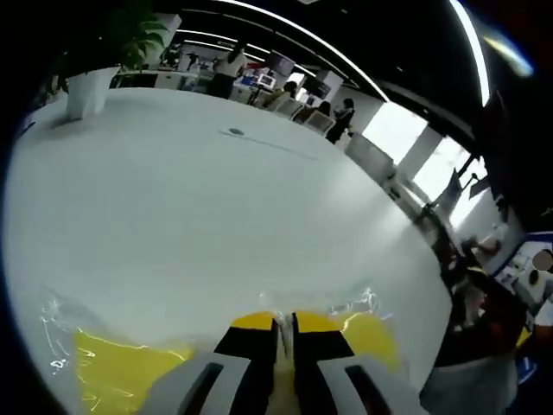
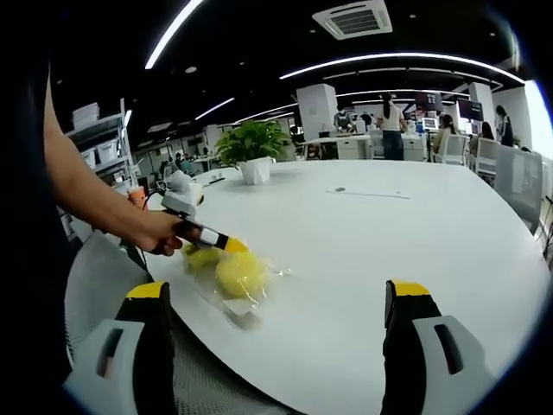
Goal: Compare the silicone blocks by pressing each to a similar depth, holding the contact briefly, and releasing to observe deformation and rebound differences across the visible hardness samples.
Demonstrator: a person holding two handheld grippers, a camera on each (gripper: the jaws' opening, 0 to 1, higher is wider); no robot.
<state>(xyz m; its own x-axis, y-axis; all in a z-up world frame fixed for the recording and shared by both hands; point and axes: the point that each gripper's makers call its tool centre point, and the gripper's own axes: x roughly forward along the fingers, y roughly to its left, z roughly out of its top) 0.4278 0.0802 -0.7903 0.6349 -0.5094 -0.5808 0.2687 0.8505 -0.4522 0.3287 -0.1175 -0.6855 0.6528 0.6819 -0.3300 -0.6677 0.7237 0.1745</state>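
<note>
Pressing step seems in hand: left gripper (image 1: 283, 333), jaws nearly together w/ tips on yellow silicone block (image 2: 240, 272) in clear wrap near table (image 2: 371, 259) edge, right gripper (image 2: 276, 303) jaws wide apart, idle; next probably brief hold, then release.

I see ceiling light strips (image 2: 389, 60) and blown-out windows (image 1: 436, 160) glaring off the white desk (image 1: 216, 216). My left gripper view is soft and hazy, edges bending hard.
</note>
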